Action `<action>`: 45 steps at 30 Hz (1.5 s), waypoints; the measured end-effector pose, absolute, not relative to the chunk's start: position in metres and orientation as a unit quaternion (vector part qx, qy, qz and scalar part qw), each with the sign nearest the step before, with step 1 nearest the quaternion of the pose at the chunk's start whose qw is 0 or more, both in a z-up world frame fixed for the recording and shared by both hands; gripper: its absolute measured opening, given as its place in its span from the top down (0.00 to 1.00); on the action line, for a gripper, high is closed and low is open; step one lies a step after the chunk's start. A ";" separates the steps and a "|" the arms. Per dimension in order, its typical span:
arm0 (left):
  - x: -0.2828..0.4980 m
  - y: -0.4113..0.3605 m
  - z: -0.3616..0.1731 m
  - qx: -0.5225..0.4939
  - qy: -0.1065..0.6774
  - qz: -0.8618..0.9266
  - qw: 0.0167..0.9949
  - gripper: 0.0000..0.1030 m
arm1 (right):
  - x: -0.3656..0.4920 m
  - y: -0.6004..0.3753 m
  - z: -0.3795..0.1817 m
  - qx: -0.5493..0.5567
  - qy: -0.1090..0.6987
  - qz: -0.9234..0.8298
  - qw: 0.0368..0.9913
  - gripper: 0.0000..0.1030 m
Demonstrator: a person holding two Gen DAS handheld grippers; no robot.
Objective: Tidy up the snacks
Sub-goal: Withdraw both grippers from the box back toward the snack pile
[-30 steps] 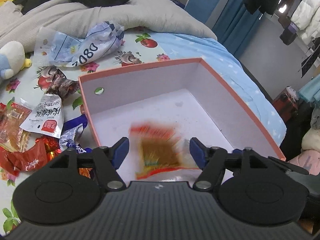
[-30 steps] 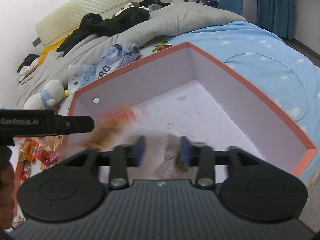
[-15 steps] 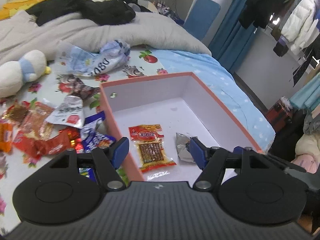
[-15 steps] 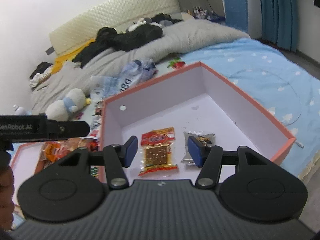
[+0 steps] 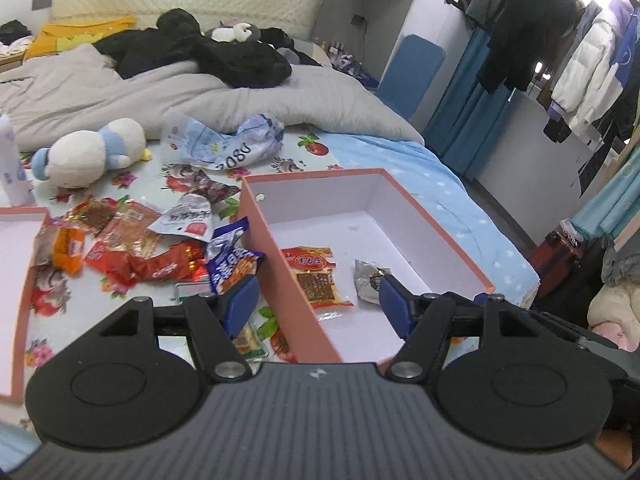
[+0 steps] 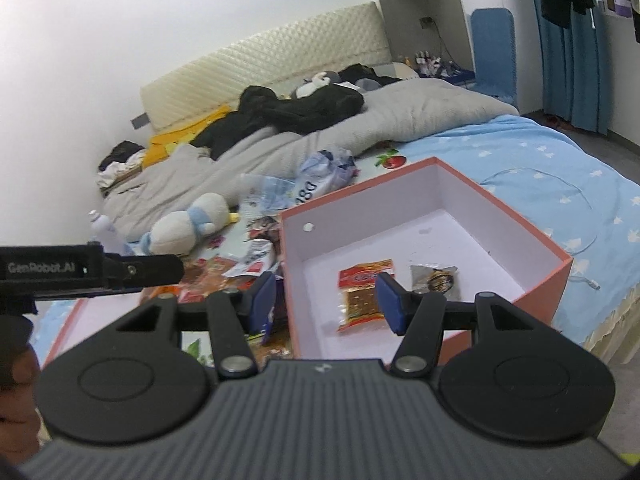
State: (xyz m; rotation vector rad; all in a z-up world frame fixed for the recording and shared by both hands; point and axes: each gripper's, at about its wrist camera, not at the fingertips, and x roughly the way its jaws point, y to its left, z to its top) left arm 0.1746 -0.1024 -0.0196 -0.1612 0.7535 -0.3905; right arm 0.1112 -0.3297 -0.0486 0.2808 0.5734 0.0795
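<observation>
Open box (image 5: pixel 260 216), wrapper pile (image 5: pixel 132 248) alongside

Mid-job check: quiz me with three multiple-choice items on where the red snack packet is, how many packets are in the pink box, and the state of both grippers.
1. The red snack packet lies:
A on the quilt
B inside the pink box
C in a gripper

2. Packets in the box:
A two
B four
C none

3. The left gripper and right gripper are:
A both shut on packets
B both open, holding nothing
C one open, one shut

Key: B, it rests on the box floor; A, only it and the silver packet show; B, both pairs of jaws stand apart.
</observation>
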 end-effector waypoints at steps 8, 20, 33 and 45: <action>0.111 -0.067 -0.009 -0.092 0.339 -0.162 0.922 0.30 | 0.068 -0.302 -0.040 0.120 0.268 0.069 0.954 0.43; 0.060 -0.019 -0.044 -0.104 0.354 -0.111 0.923 0.30 | 0.039 -0.265 -0.059 0.087 0.283 0.119 0.948 0.44; 0.084 -0.006 -0.072 -0.113 0.380 -0.088 0.914 0.30 | 0.056 -0.247 -0.075 0.097 0.305 0.144 0.936 0.34; 0.142 0.016 -0.106 -0.122 0.415 -0.074 0.898 0.30 | 0.088 -0.218 -0.097 0.060 0.338 0.142 0.928 0.34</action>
